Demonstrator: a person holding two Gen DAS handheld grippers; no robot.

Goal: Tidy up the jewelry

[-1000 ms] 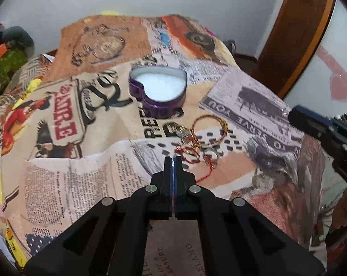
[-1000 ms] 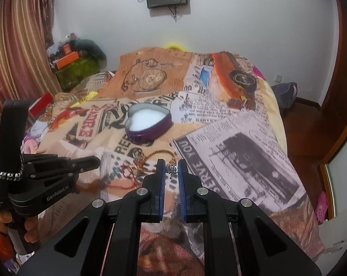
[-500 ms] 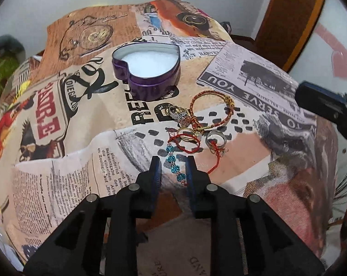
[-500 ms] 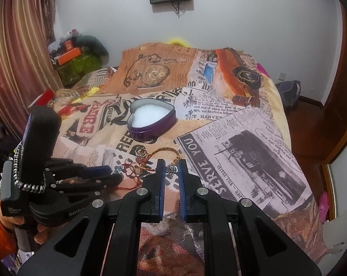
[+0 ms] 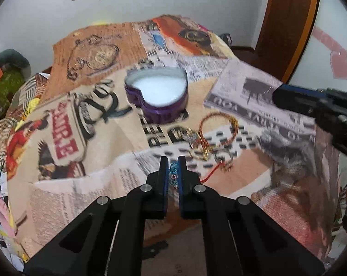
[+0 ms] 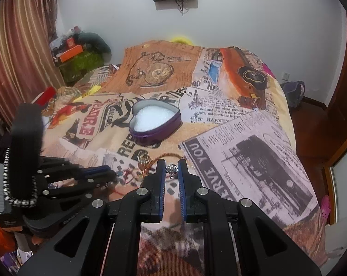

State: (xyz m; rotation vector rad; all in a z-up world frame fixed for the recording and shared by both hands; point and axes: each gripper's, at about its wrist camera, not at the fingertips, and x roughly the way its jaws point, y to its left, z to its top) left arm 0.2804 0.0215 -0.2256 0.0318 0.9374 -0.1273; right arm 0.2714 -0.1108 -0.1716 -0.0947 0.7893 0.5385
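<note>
Newspaper-print bedspread (image 6: 242, 151) covers a bed in a white-walled room. On it, a purple heart-shaped tin (image 6: 154, 124) sits open, just beyond a small pile of bracelets and rings (image 5: 216, 138). Left gripper (image 5: 172, 161), nearly closed, pinches a blue beaded bracelet (image 5: 172, 172). Right gripper (image 6: 172, 163), slightly parted, holds a silver ring (image 6: 171, 168).

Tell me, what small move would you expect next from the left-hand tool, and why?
Probably a lift: the left gripper has its fingers closed around the blue bead bracelet, which lies on the bedspread. Raising it clears the jewelry pile before carrying it to the open heart-shaped tin.
</note>
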